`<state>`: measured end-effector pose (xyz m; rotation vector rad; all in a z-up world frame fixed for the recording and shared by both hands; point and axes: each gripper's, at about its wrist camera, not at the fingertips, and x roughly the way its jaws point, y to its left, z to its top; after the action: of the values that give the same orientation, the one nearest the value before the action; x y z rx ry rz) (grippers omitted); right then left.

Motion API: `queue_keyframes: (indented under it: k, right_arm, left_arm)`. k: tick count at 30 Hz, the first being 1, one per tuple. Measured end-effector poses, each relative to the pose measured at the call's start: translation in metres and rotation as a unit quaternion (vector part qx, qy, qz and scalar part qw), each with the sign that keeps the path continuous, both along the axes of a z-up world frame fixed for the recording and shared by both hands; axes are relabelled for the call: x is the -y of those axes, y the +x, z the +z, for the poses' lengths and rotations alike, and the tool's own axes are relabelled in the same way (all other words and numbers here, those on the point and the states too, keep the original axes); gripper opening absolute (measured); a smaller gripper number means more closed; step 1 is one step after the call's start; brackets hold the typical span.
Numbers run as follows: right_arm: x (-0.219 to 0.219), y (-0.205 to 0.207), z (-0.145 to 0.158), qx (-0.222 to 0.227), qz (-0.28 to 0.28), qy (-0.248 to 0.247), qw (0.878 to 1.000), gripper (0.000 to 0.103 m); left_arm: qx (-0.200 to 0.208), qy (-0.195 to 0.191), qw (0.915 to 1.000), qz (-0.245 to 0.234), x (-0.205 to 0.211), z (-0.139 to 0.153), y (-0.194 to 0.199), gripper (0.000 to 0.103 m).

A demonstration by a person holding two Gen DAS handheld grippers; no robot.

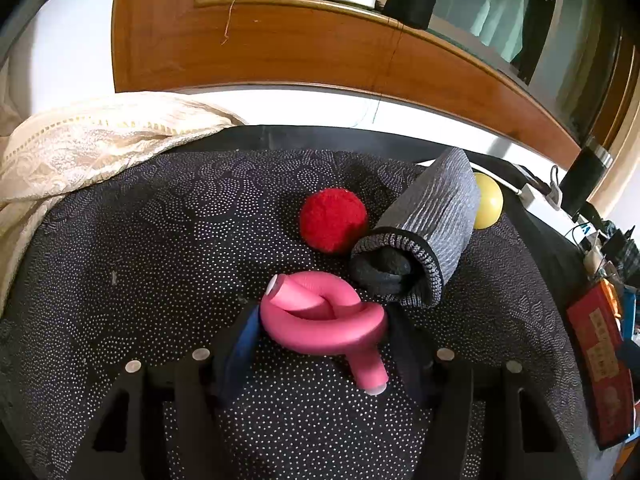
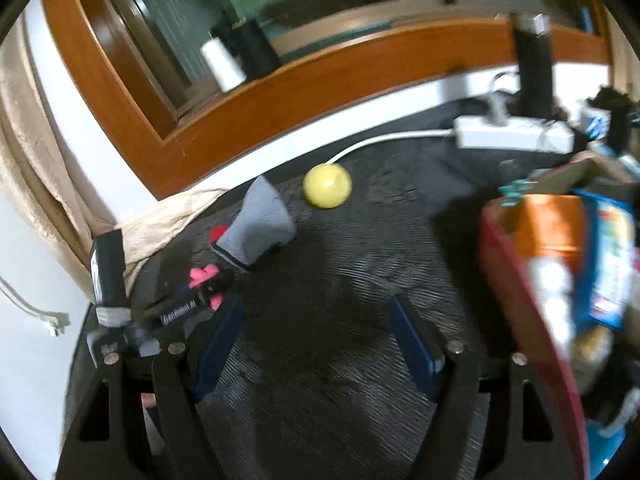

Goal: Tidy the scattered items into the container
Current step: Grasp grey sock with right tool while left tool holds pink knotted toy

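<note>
A pink foam tube twisted into a loop (image 1: 326,320) lies on the dark dotted cloth (image 1: 160,248). My left gripper (image 1: 324,322) is shut on it, a pad against each side of the loop. Just beyond lie a red pom-pom (image 1: 333,220), a grey sock (image 1: 428,228) with a dark bundle in its cuff, and a yellow ball (image 1: 489,205). My right gripper (image 2: 316,312) stands open over bare cloth with nothing between its fingers. The yellow ball (image 2: 327,185) and the grey sock (image 2: 256,224) lie ahead of it. A red-walled container (image 2: 516,280) stands to its right.
The container holds several packets. A white power strip (image 2: 516,134) and its cable lie at the back right by a dark post (image 2: 534,76). Cream fabric (image 1: 80,148) drapes over the left edge. A wooden window frame (image 1: 280,48) runs behind, with two spools on its sill.
</note>
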<state>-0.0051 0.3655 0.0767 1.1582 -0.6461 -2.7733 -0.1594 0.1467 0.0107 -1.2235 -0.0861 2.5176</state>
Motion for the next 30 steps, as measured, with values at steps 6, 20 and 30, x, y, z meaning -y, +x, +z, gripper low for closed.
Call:
queue_keyframes:
  k: [6, 20, 30]
  right_arm:
    - [0.021, -0.074, -0.012, 0.04, 0.032, -0.068, 0.996, 0.078]
    - [0.052, -0.156, -0.061, 0.096, -0.002, -0.119, 0.988, 0.079]
    - [0.044, -0.132, -0.046, 0.067, 0.024, -0.082, 0.994, 0.032]
  left_arm:
    - [-0.012, 0.02, 0.9993, 0.028, 0.014, 0.011, 0.0, 0.064]
    - [-0.018, 0.023, 0.9983, 0.051, 0.027, 0.01, -0.006, 0.064]
    - [-0.018, 0.018, 0.9987, 0.045, 0.022, 0.01, -0.006, 0.064]
